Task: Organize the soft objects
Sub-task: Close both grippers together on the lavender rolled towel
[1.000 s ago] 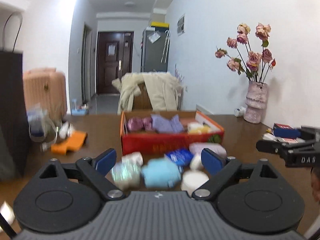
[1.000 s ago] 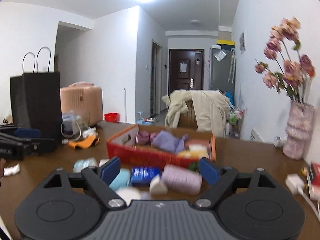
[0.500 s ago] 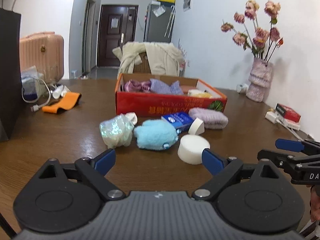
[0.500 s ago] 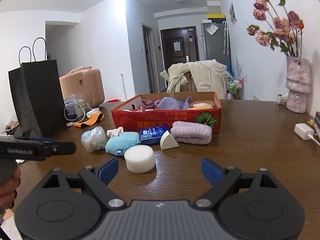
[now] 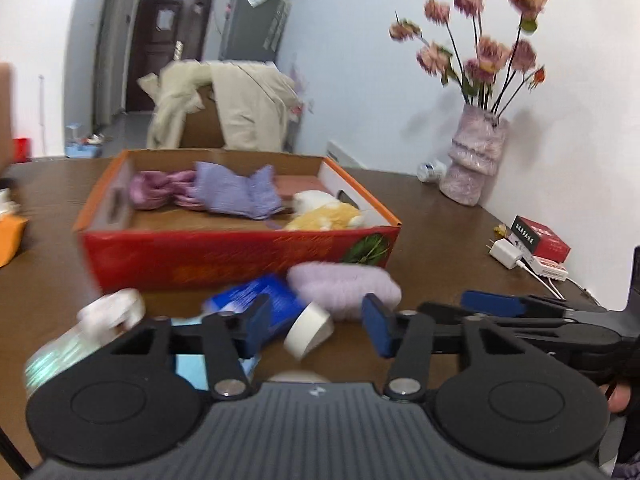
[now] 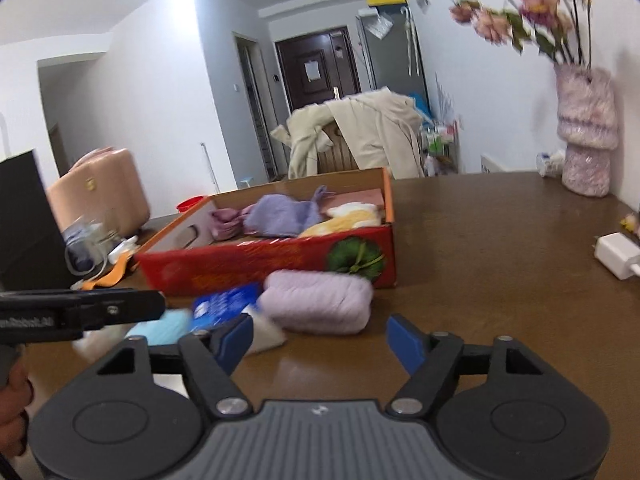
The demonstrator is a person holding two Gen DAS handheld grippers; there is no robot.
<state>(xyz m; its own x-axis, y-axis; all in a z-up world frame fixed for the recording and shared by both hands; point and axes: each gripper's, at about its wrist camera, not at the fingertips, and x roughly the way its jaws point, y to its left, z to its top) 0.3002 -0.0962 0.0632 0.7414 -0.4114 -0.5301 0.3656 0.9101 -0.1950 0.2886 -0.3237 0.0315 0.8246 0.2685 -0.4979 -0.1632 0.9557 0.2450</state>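
An open red cardboard box (image 5: 240, 256) (image 6: 272, 264) on the brown table holds purple cloths and a yellow-white plush. In front of it lie a lilac towel roll (image 5: 344, 290) (image 6: 318, 300), a blue packet (image 5: 256, 296) (image 6: 228, 306), a white wedge sponge (image 5: 310, 330) (image 6: 266, 334), a light blue plush (image 6: 160, 328) and a shiny bundle (image 5: 52, 356). My left gripper (image 5: 318, 328) is closing with the wedge sponge between its jaws, the pads not pressing on it. My right gripper (image 6: 320, 340) is closing just short of the lilac roll, with nothing between its jaws.
A pink vase of dried flowers (image 5: 476, 168) (image 6: 586, 136) stands at the right wall. A white charger (image 5: 506, 254) (image 6: 616, 254) and a small red box (image 5: 540, 236) lie at the right edge. A black bag (image 6: 24, 220) and cables are on the left.
Both grippers have moved forward and down to the pile in front of the red box. Both pairs of jaws stand narrower than before.
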